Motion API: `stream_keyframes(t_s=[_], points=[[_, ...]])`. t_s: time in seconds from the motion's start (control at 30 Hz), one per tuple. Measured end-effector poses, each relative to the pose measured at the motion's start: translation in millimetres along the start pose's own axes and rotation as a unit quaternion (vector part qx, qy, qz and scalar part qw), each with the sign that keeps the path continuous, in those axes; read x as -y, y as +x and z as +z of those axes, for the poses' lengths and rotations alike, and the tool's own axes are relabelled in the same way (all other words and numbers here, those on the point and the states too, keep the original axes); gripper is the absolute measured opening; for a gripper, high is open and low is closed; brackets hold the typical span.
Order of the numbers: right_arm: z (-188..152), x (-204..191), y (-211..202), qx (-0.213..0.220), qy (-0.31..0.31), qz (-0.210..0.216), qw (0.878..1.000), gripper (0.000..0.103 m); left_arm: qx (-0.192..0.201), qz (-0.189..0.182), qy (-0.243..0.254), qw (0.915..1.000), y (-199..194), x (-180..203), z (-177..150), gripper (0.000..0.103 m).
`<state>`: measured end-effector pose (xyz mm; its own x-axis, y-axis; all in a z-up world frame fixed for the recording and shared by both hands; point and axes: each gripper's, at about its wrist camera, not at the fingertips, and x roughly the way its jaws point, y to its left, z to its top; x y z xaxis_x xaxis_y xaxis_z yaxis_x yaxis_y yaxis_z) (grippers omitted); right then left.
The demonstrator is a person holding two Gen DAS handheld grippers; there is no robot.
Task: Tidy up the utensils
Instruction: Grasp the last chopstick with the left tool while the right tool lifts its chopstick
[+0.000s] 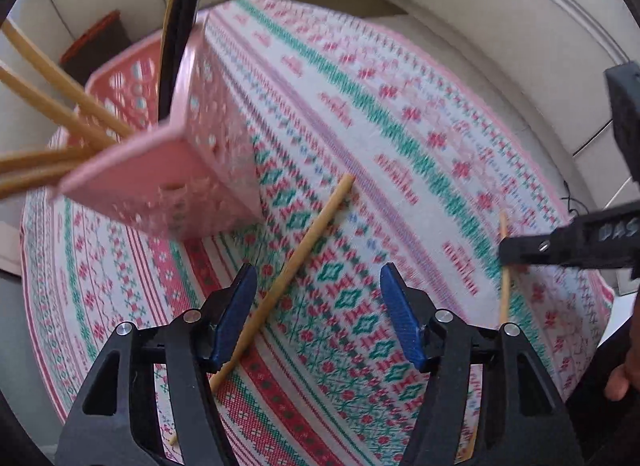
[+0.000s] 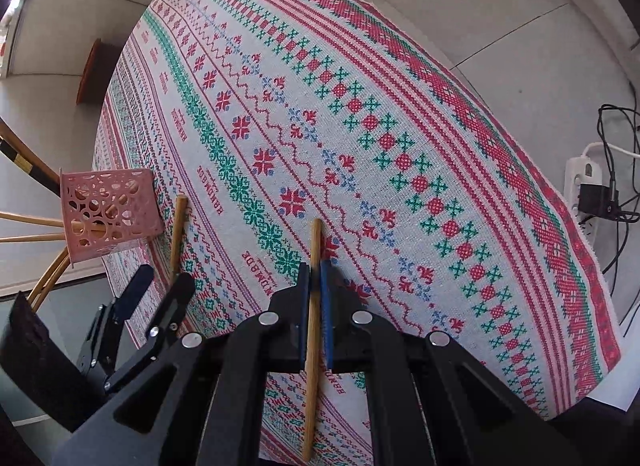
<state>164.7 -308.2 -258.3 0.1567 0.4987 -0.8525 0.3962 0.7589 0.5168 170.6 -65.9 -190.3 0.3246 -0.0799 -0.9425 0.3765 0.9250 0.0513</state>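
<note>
A pink perforated holder (image 1: 176, 169) stands on the patterned tablecloth (image 1: 400, 113) and holds several wooden chopsticks (image 1: 52, 97) and a black utensil with gold trim (image 1: 176, 25). A loose wooden chopstick (image 1: 296, 262) lies on the cloth between the fingers of my left gripper (image 1: 318, 286), which is open above it. My right gripper (image 2: 315, 274) is shut on another wooden chopstick (image 2: 314, 306); it also shows in the left wrist view (image 1: 505, 266). The holder (image 2: 108, 213), the loose chopstick (image 2: 178, 225) and the left gripper (image 2: 160, 282) show at the left of the right wrist view.
The cloth-covered table is small, with its edges close on all sides. A brown stool or box (image 2: 96, 69) stands on the floor beyond it. A white power strip with black cables (image 2: 588, 193) lies on the floor at the right.
</note>
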Motion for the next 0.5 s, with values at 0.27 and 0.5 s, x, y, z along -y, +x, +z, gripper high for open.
stream_keyframes(t_s=[0.27, 0.5], points=[[2.2, -5.6, 5.6, -0.002, 0.008, 0.007, 1.0, 0.006, -0.085, -0.058, 0.037, 0.994, 6.8, -5.0, 1.1, 0.047], [-10.8, -21.6, 13.2, -0.021, -0.029, -0.013, 0.999, 0.006, -0.088, -0.024, 0.07, 0.9934, 16.4, 13.3, 21.0, 0.045]])
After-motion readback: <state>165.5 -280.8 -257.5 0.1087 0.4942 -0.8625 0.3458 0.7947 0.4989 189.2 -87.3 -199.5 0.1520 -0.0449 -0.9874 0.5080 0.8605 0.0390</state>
